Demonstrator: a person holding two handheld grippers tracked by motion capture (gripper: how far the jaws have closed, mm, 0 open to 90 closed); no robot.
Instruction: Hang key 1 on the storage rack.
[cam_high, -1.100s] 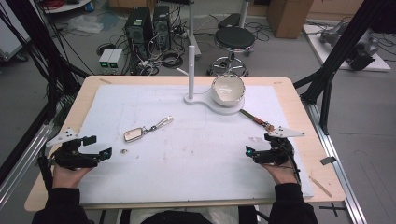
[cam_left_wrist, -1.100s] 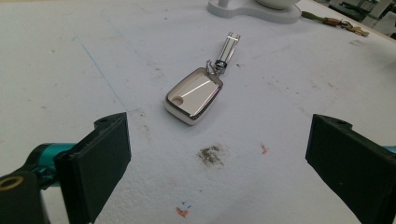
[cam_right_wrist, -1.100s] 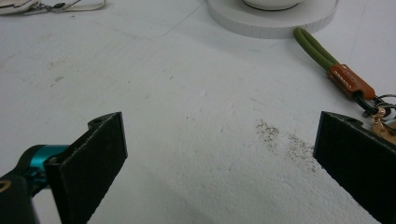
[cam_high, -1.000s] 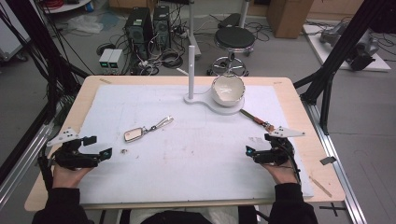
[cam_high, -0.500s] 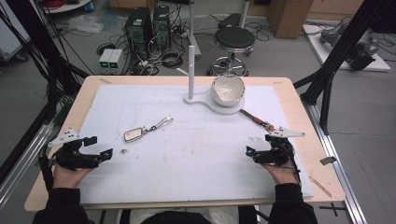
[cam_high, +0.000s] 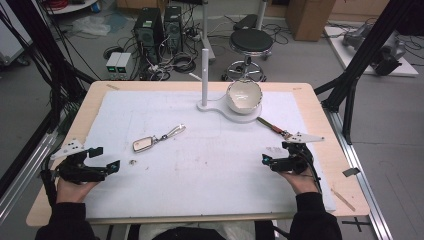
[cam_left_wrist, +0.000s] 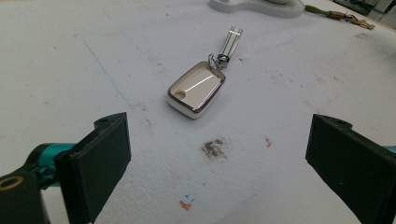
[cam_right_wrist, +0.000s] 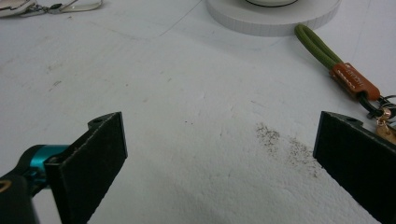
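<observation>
A shiny silver key fob (cam_high: 143, 144) with a metal clip (cam_high: 172, 132) lies on the white mat, left of centre. My left gripper (cam_high: 106, 157) rests open near the front left. The fob (cam_left_wrist: 196, 87) lies ahead of its wide-apart jaws, untouched. My right gripper (cam_high: 269, 154) rests open at the front right with nothing between its jaws. A green cord keychain (cam_high: 272, 126) with a brown tag lies just beyond it, and that cord (cam_right_wrist: 322, 51) runs up toward the white stand's base (cam_right_wrist: 275, 21).
At the back centre, a white stand (cam_high: 220, 107) carries an upright post (cam_high: 204, 75) and a white bowl (cam_high: 244, 95). The white mat (cam_high: 210, 165) covers a wooden table (cam_high: 345, 165). A stool, computers and cables sit on the floor beyond.
</observation>
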